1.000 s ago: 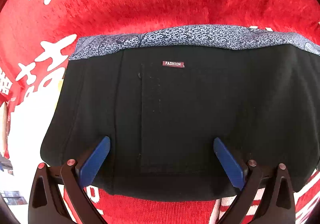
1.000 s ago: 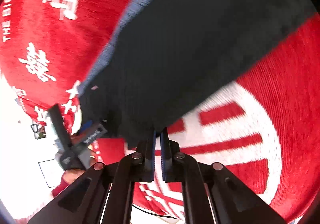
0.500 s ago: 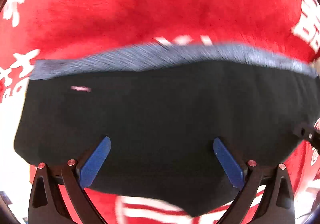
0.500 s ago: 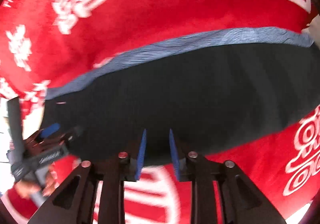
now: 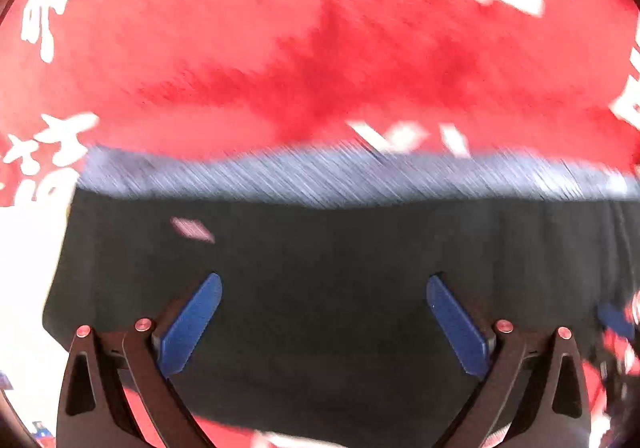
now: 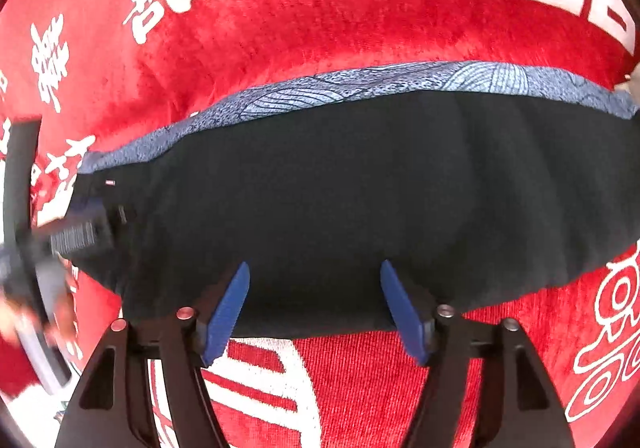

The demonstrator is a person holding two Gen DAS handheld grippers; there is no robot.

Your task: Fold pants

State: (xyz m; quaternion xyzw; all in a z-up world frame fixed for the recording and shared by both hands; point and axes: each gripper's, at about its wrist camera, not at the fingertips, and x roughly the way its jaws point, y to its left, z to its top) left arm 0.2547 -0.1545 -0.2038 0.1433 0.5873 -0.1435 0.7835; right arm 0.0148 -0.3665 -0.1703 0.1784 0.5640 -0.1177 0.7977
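Note:
Black pants (image 5: 320,288) with a blue patterned waistband (image 5: 320,176) lie folded on the red cloth. My left gripper (image 5: 324,280) is open, its blue pads spread wide above the near part of the pants, holding nothing. In the right wrist view the same pants (image 6: 340,188) lie flat with the waistband (image 6: 360,84) at the far side. My right gripper (image 6: 315,268) is open over the near edge of the pants and empty. The left gripper (image 6: 72,236) shows blurred at the left of that view.
A red velvet cloth with white characters (image 6: 320,8) covers the surface all around the pants. The cloth's left edge and a bright area beyond it show in the left wrist view (image 5: 24,288).
My right gripper went from shut to open and let go of the pants' edge. Both grippers shifted; the pants now lie flat in front of both. The left view is motion-blurred.

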